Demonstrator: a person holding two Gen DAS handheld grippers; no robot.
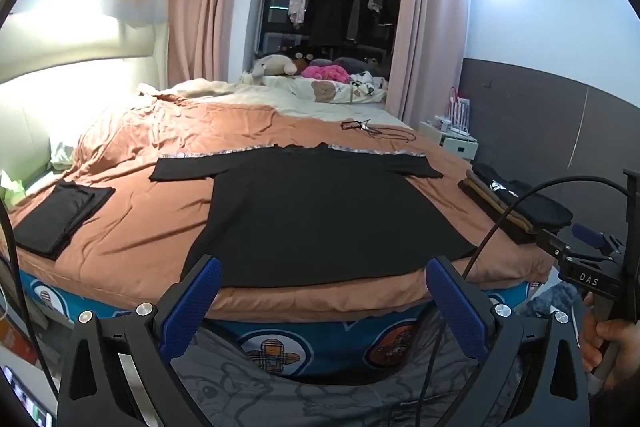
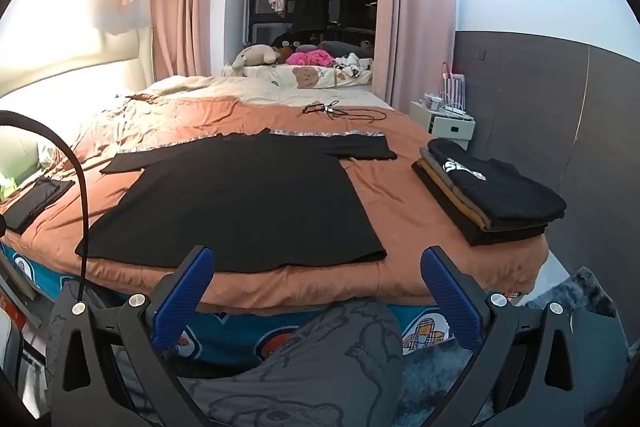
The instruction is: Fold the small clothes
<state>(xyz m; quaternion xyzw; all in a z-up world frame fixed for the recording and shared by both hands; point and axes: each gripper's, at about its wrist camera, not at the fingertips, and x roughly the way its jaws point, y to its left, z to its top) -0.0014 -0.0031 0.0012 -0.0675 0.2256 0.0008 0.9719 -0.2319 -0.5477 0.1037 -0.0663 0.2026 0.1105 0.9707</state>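
Left gripper (image 1: 323, 291) and right gripper (image 2: 317, 281) spread wide, level, before black shirt (image 2: 244, 203)

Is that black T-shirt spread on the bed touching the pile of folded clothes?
Apart. In the right wrist view, bare orange blanket separates the black T-shirt from the pile of folded clothes.

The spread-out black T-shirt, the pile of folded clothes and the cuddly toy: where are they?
black T-shirt (image 1: 320, 211), left wrist view, its middle.
pile of folded clothes (image 2: 500, 195), right wrist view, top garment.
cuddly toy (image 2: 258, 55), right wrist view, its body.
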